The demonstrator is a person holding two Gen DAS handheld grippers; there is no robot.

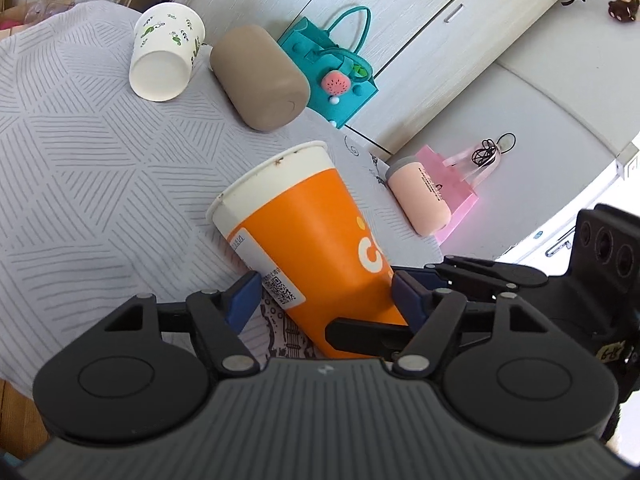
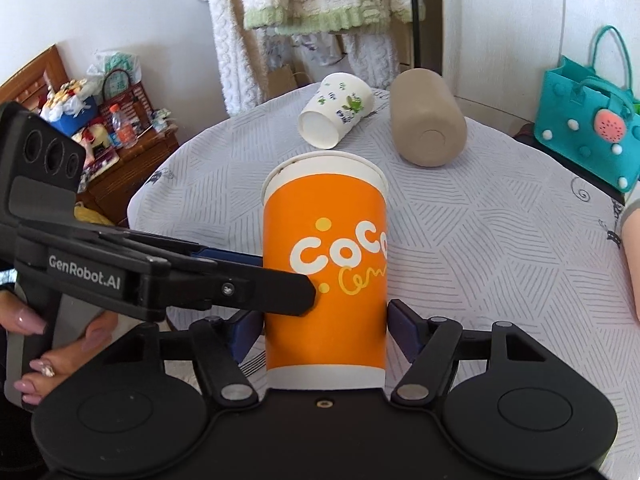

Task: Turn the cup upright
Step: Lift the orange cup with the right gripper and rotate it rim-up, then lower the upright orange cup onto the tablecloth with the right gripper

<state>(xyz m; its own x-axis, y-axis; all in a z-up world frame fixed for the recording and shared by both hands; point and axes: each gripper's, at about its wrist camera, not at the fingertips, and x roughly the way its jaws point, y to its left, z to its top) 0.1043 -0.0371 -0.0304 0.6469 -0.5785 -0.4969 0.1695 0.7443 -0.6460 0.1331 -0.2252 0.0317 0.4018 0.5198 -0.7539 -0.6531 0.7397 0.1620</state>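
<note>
Both grippers, left gripper [image 1: 324, 292] and right gripper [image 2: 320, 326], clench our orange-and-white paper cup [image 2: 326, 272] low on its body above the grey patterned counter [image 2: 480, 240]; light and crushable, it wants gentle mid-wall pressure.

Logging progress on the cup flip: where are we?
Done: the orange paper cup with white lettering stands rim-up on the grey patterned tablecloth. In hand: the left gripper and the right gripper both bracket it; whether either actually squeezes it is unclear. Left: the white leaf-print paper cup and the tan cylindrical cup lie on their sides.
</note>
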